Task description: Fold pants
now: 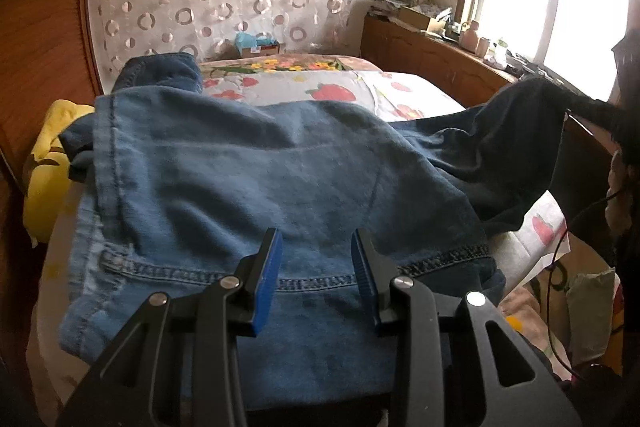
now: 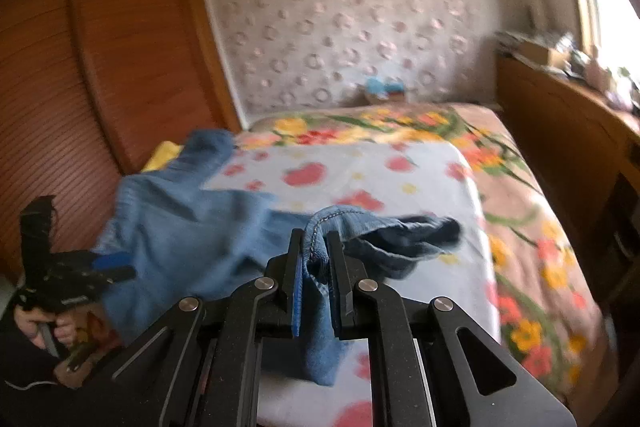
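Note:
Blue jeans [image 1: 256, 163] lie spread across the near end of the bed. In the left wrist view my left gripper [image 1: 316, 267] hovers over the stitched waistband seam [image 1: 320, 283], its blue pads [image 1: 269, 279] apart, their inner faces bare. In the right wrist view my right gripper [image 2: 316, 247] is shut on a stitched hem of the jeans [image 2: 320, 223] and holds that end up off the sheet; denim hangs down between the fingers. The left gripper [image 2: 116, 265] shows at the far left, at the edge of the jeans [image 2: 192, 227]. The lifted end [image 1: 520, 115] rises at the right.
A strawberry-print sheet [image 2: 340, 167] covers the bed, over a floral blanket [image 2: 532, 227]. A yellow cloth [image 1: 44, 163] lies by the wooden headboard [image 1: 36, 47] on the left. A wooden ledge [image 1: 432, 47] with small items runs under the window. A hand [image 2: 40, 323] grips the left tool.

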Motion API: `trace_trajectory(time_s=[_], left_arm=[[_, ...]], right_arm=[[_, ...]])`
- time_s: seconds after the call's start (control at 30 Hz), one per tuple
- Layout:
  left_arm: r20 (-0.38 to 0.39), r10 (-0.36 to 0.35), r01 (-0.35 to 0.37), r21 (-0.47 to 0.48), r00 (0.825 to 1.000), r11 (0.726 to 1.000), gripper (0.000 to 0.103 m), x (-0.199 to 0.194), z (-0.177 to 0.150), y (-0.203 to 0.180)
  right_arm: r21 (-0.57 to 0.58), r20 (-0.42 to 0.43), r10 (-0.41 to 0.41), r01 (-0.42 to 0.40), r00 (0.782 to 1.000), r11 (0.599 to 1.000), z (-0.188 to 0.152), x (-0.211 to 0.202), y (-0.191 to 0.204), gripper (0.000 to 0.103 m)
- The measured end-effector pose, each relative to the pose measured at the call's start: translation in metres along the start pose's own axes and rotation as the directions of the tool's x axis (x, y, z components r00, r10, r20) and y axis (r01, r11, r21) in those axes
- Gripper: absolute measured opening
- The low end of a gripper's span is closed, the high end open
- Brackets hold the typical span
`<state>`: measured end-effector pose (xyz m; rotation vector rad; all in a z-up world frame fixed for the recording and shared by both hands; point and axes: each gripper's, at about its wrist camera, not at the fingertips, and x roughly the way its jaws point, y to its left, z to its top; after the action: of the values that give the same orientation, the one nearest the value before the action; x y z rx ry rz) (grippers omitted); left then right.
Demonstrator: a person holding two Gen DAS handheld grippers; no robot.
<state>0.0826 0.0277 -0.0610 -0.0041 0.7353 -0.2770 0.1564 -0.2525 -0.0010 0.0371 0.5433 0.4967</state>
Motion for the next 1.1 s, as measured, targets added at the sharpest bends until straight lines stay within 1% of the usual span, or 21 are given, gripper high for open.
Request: trace_trajectory(time_s=[0.1,0.23,0.33,0.37,0.4,0.5,0.57,0.6,0.67,0.7,0.73,0.77,0.8,0.9,0.93,0.97,1.03,1.1], left_arm=[[0.011,0.008,-0.008,0.001,1.0,1.0,0.034,-0.006,0.001,0.003],[0.028,0.019,-0.019,-0.009,0.999,1.0,0.034,-0.014,0.0,0.011],[0.033,0.024,-0.023,-0.019,0.999,1.0,0.034,-0.016,-0.002,0.015],[0.033,0.024,-0.024,-0.02,0.999,1.0,0.034,-0.017,-0.003,0.016],[0.034,0.025,-0.025,-0.022,0.999,0.999,0.034,-0.017,-0.003,0.017],[0.033,0.026,-0.025,-0.031,0.999,0.999,0.034,-0.017,-0.006,0.021],[0.03,0.028,-0.027,-0.038,0.999,0.999,0.034,-0.016,-0.008,0.024],[0.029,0.029,-0.027,-0.041,0.999,0.999,0.034,-0.016,-0.009,0.026],[0.026,0.031,-0.03,-0.048,0.999,0.998,0.034,-0.015,-0.01,0.028],[0.024,0.032,-0.03,-0.051,0.999,0.998,0.034,-0.015,-0.011,0.03],[0.022,0.032,-0.031,-0.055,0.999,0.998,0.034,-0.014,-0.011,0.031],[0.021,0.032,-0.031,-0.057,0.999,0.998,0.034,-0.015,-0.012,0.031],[0.022,0.03,-0.029,-0.06,0.999,0.998,0.034,-0.016,-0.012,0.032],[0.031,0.022,-0.02,-0.063,0.999,0.998,0.034,-0.017,-0.01,0.03],[0.034,0.018,-0.016,-0.063,0.999,0.998,0.034,-0.018,-0.009,0.029],[0.037,0.012,-0.01,-0.062,0.999,0.998,0.034,-0.018,-0.009,0.029],[0.037,0.003,-0.001,-0.059,0.999,0.998,0.034,-0.017,-0.009,0.027],[0.03,-0.008,0.009,-0.053,1.0,0.999,0.034,-0.014,-0.009,0.023]], right_arm=[[-0.034,0.011,0.032,-0.032,0.999,0.999,0.011,0.004,0.019,0.008],[-0.089,0.023,0.107,-0.105,0.994,0.991,0.029,0.014,0.055,0.008],[-0.133,0.019,0.169,-0.165,0.985,0.977,0.036,0.023,0.084,0.008],[-0.146,0.006,0.209,-0.206,0.978,0.967,0.037,0.031,0.102,0.008],[-0.152,-0.005,0.235,-0.233,0.972,0.961,0.037,0.036,0.112,0.008],[-0.156,-0.021,0.259,-0.26,0.966,0.953,0.036,0.045,0.125,0.008],[-0.158,-0.043,0.282,-0.285,0.958,0.945,0.033,0.056,0.138,0.008],[-0.161,-0.066,0.294,-0.301,0.954,0.94,0.029,0.067,0.148,0.008],[-0.166,-0.076,0.294,-0.302,0.953,0.939,0.028,0.071,0.151,0.01],[-0.168,-0.101,0.285,-0.298,0.953,0.94,0.025,0.081,0.154,0.016],[-0.168,-0.101,0.285,-0.298,0.953,0.94,0.025,0.081,0.154,0.02],[-0.165,-0.111,0.284,-0.299,0.952,0.94,0.024,0.084,0.154,0.033],[-0.16,-0.112,0.28,-0.296,0.953,0.942,0.023,0.085,0.151,0.039],[-0.136,-0.097,0.263,-0.274,0.96,0.952,0.021,0.079,0.137,0.039],[-0.131,-0.088,0.241,-0.251,0.967,0.959,0.018,0.071,0.128,0.04],[-0.131,-0.088,0.241,-0.251,0.967,0.959,0.018,0.071,0.128,0.042],[-0.134,-0.084,0.202,-0.212,0.976,0.968,0.015,0.067,0.119,0.044],[-0.127,-0.089,0.157,-0.167,0.984,0.978,0.009,0.067,0.107,0.051]])
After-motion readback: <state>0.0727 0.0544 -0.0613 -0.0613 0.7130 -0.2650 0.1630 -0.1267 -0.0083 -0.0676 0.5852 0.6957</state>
